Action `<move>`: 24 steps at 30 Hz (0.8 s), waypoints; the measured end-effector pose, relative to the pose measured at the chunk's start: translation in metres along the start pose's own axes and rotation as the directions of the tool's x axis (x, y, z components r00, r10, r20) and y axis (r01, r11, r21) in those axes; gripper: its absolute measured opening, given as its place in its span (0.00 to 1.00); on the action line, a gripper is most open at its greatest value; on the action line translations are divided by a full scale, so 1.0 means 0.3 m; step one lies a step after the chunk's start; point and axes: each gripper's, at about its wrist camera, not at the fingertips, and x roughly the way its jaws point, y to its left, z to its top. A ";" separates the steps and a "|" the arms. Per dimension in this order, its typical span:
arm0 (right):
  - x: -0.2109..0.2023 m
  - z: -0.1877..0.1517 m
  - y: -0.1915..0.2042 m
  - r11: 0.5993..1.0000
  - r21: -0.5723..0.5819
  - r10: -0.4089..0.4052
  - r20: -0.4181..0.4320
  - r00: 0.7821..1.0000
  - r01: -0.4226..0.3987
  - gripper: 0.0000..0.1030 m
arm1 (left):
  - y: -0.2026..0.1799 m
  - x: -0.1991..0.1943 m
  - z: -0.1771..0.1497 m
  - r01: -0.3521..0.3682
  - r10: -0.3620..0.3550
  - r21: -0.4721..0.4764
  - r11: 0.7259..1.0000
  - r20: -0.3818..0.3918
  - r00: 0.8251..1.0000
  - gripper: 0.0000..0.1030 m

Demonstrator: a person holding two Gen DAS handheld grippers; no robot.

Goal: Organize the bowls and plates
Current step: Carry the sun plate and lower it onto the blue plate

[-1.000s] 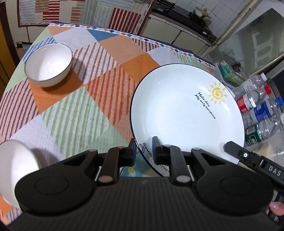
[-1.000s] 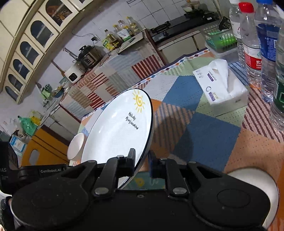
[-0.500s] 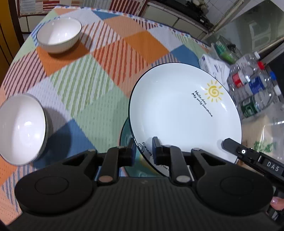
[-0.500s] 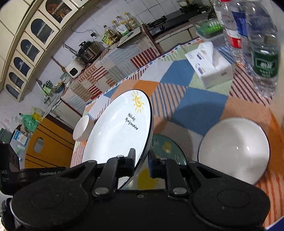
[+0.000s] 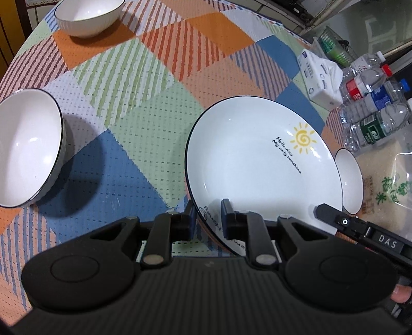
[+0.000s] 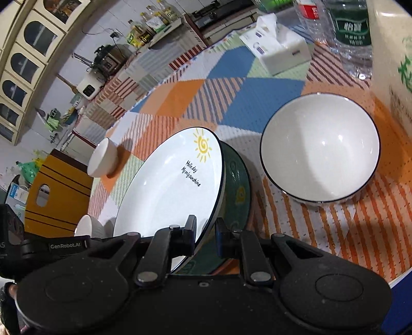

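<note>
Two tongs (image 5: 208, 217) (image 6: 205, 238), two plates (image 5: 257, 165) (image 6: 238, 190), three bowls (image 5: 25, 147) (image 5: 87, 15) (image 5: 350, 180)

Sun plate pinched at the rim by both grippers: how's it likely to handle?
The sun plate looks like glazed ceramic: probably stiff, breakable. Its glossy rim may slip between left gripper and right gripper. It's tilted over the green plate, so probably set down gently.

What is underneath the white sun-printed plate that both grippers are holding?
Under the white sun-printed plate lies a dark green plate with a yellow motif, on the checked tablecloth. Most of it is covered.
</note>
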 end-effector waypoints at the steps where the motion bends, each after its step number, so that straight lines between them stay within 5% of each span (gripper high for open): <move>1: 0.004 -0.002 0.002 1.000 0.001 -0.007 -0.004 1.000 0.007 0.18 | 0.000 0.006 0.003 -0.006 0.006 -0.005 1.000 -0.007 1.000 0.16; 17: 0.043 0.009 0.059 0.985 -0.065 -0.166 -0.059 0.984 0.162 0.18 | -0.002 0.022 0.018 0.017 -0.014 0.052 0.998 -0.055 0.998 0.16; 24: 0.068 -0.015 0.175 0.913 -0.218 -0.356 -0.011 0.934 0.346 0.23 | -0.010 0.034 0.004 0.007 -0.001 0.080 0.997 -0.067 0.998 0.16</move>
